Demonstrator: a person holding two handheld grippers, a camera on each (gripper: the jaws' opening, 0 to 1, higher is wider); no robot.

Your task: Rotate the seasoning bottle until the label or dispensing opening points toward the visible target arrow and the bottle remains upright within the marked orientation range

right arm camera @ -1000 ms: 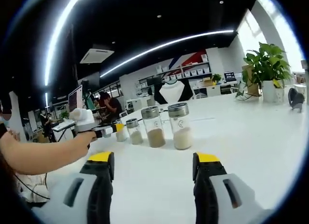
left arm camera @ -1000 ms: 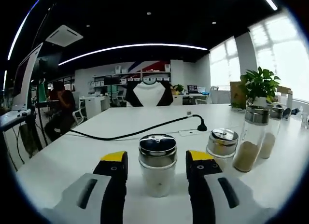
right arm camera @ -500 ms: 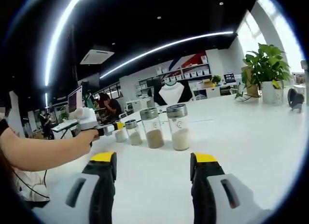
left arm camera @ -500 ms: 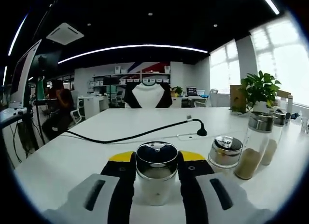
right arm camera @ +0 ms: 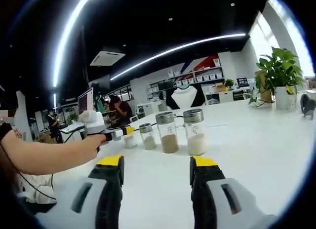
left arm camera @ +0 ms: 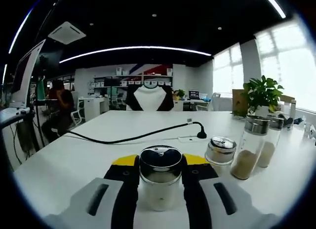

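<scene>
The seasoning bottle (left arm camera: 159, 187), a clear glass jar with a shiny metal lid and pale contents, stands upright on the white table (left arm camera: 74, 162). My left gripper (left arm camera: 160, 166) is shut on it, its yellow-tipped jaws pressing both sides just below the lid. In the right gripper view the same bottle (right arm camera: 130, 140) is the leftmost of a row, and a person's hand brings the left gripper (right arm camera: 114, 135) to it from the left. My right gripper (right arm camera: 157, 163) is open over bare table, well short of the row. I see no arrow mark.
To the right of the held bottle stand a short metal-lidded jar (left arm camera: 219, 151) and two tall bottles, one with brown grains (left arm camera: 249, 149) and one with white grains (right arm camera: 196, 133). A black cable (left arm camera: 133, 137) crosses the table behind. A potted plant (left arm camera: 261, 93) stands far right.
The left gripper's jaws have shut on the seasoning bottle, which stood between open jaws a second ago. The right gripper stays open; its view has shifted slightly.
</scene>
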